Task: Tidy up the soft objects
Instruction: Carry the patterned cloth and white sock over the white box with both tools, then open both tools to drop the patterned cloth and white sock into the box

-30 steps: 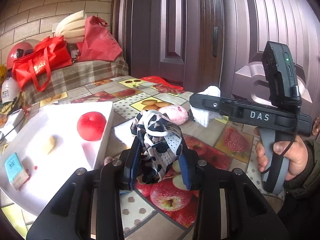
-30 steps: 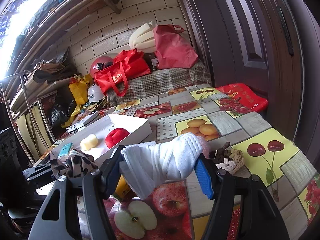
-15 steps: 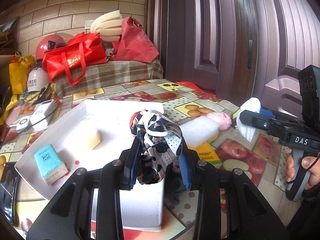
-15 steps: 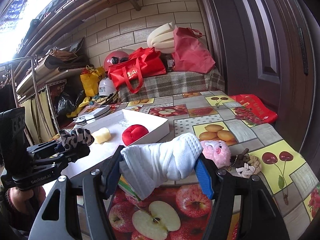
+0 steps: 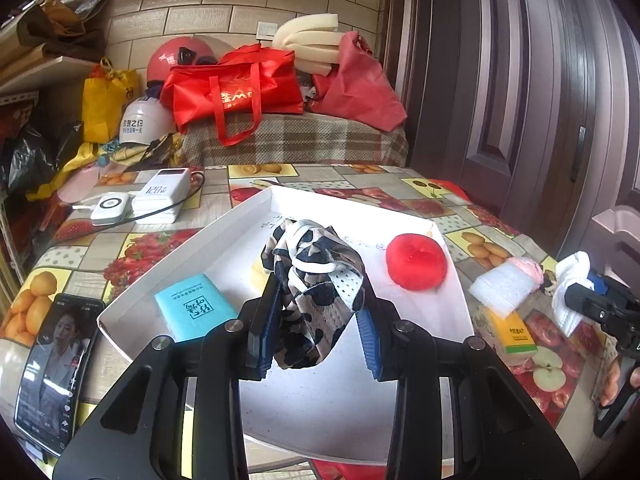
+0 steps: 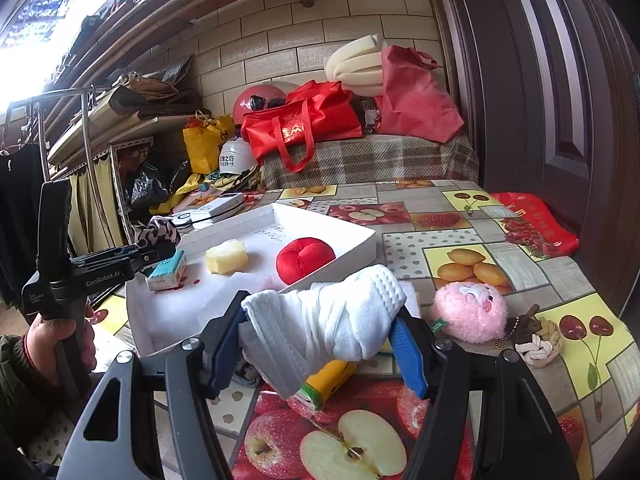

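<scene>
My left gripper (image 5: pixel 316 320) is shut on a crumpled black-and-white spotted cloth (image 5: pixel 316 272) and hangs over the white tray (image 5: pixel 320 400). In the tray lie a red plush ball (image 5: pixel 416 262), a teal packet (image 5: pixel 194 306) and a yellow foam block (image 6: pixel 226 256), which the cloth mostly hides in the left wrist view. My right gripper (image 6: pixel 320 332) is shut on a rolled white sock (image 6: pixel 332 320), just off the tray's (image 6: pixel 332 224) near right corner. From the left wrist view the sock (image 5: pixel 572 280) shows at the far right.
On the fruit-print tablecloth right of the tray lie a pink plush (image 6: pixel 468 312), a knotted rope toy (image 6: pixel 538 344), a white sponge (image 5: pixel 504 284) and a yellow carton (image 5: pixel 514 332). A phone (image 5: pixel 56 368) and a power bank (image 5: pixel 162 196) lie left of it.
My left gripper has swung left with the spotted cloth, from beside the tray to over its middle. The right gripper has drifted slightly toward the tray, still holding the sock.
</scene>
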{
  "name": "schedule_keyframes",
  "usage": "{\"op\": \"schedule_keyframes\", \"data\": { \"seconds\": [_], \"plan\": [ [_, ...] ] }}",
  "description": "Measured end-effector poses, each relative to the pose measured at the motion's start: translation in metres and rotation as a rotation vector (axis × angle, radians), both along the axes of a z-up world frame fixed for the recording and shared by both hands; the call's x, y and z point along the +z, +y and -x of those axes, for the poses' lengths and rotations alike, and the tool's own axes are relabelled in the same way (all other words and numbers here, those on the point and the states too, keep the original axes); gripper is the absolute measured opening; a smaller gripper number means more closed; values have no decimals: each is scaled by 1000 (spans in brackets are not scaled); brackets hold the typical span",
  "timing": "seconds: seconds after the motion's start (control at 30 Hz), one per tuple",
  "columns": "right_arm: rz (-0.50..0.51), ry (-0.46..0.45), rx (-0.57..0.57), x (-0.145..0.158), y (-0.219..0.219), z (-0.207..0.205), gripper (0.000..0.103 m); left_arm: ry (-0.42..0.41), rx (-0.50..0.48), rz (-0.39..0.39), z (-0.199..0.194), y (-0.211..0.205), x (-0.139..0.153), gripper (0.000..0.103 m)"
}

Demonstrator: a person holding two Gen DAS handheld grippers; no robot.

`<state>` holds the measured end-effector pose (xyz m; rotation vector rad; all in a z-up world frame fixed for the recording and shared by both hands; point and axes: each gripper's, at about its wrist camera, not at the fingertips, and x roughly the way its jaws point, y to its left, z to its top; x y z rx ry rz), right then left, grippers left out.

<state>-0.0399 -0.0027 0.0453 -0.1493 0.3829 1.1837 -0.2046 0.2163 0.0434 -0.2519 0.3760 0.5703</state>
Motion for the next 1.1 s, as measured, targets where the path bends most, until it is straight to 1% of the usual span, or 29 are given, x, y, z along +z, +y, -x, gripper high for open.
{"op": "schedule_keyframes", "data": {
  "seconds": [0.1, 0.4, 0.57, 0.77, 0.93, 1.1],
  "plan": [
    [9, -9, 16, -2, 7, 5, 66, 8, 18, -21, 1, 3, 0, 35],
    [23, -64, 91, -4, 31, 29, 66, 27, 52, -25, -4, 18, 0, 35],
    [31, -105, 161, -4, 56, 49, 66, 35, 68, -33, -9, 23, 0, 35],
    [58, -104, 231, -7, 92, 65, 66, 23, 92, -16, -12, 33, 0, 35],
    [74, -101, 217, -9, 116, 66, 66, 21, 104, -9, -15, 39, 0, 35],
    [88, -57, 160, -9, 135, 53, 66, 16, 116, 8, -15, 44, -1, 35]
  ]
}}
